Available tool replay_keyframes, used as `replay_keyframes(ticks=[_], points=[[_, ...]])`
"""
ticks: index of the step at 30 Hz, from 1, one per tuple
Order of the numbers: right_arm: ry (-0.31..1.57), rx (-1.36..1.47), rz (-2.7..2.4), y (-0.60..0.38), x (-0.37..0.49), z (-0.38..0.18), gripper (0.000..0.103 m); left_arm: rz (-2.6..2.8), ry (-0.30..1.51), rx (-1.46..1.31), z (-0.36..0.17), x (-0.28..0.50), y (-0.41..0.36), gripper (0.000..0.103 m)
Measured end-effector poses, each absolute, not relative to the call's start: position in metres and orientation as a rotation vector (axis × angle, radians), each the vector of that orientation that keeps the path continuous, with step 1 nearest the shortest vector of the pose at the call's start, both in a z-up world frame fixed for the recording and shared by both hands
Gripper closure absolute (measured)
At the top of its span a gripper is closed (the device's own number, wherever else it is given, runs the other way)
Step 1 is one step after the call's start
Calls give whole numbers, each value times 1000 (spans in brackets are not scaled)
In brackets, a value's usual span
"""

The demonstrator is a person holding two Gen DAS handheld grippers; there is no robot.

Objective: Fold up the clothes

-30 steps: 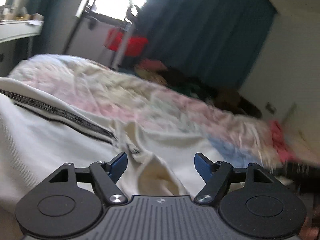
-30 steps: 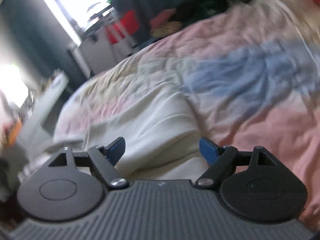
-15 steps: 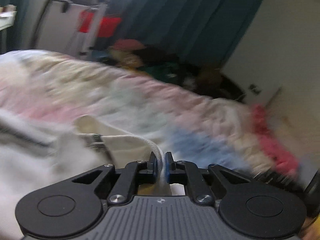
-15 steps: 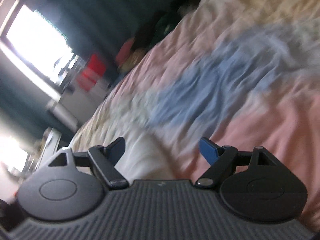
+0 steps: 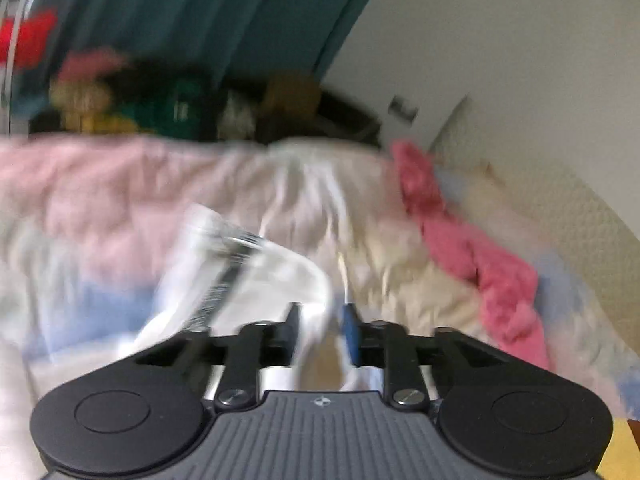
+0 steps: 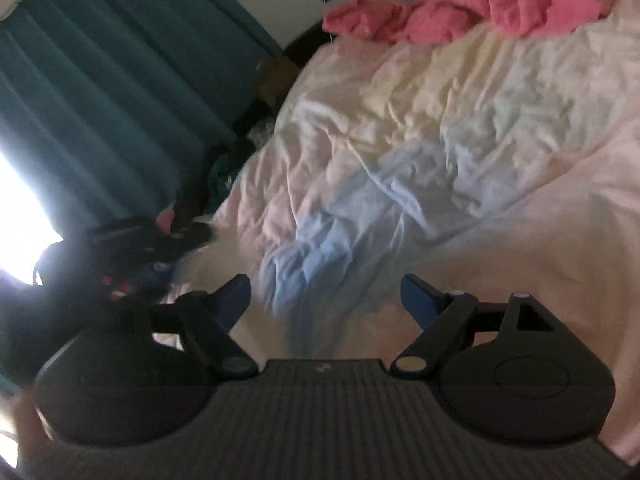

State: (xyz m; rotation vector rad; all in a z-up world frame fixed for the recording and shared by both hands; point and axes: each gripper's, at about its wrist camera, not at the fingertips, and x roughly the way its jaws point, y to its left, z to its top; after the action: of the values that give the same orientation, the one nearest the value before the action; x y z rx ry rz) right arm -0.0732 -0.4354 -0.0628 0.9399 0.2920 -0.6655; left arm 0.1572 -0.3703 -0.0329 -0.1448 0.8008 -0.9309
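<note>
My left gripper (image 5: 322, 326) is shut on a fold of the cream garment with a dark striped band (image 5: 236, 272), which trails blurred to the left over the bed. My right gripper (image 6: 326, 292) is open and empty, held above the pastel patchwork duvet (image 6: 400, 168). The cream garment does not show in the right wrist view. A dark blurred shape (image 6: 140, 240) at the left of the right wrist view looks like the other gripper.
A pink garment lies crumpled at the far side of the bed (image 5: 476, 256), also in the right wrist view (image 6: 460, 12). Teal curtains (image 5: 192, 12) and a pile of clothes (image 5: 132, 108) stand beyond the bed. A white wall (image 5: 520, 60) is on the right.
My left gripper closed on the cream garment and has swung right with it. My right gripper stayed open and moved away from the garment, out over the duvet.
</note>
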Motion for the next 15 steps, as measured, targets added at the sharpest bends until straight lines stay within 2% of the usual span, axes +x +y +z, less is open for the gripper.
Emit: replay_keyframes(ticks=[5, 11, 15], points=[[354, 1023, -577, -442, -62, -79, 18, -883, 848, -197, -57, 150, -285, 44], [434, 1048, -412, -421, -42, -81, 19, -768, 912, -262, -64, 105, -140, 32], [485, 1015, -322, -397, -31, -78, 19, -730, 936, -251, -76, 60, -81, 27]])
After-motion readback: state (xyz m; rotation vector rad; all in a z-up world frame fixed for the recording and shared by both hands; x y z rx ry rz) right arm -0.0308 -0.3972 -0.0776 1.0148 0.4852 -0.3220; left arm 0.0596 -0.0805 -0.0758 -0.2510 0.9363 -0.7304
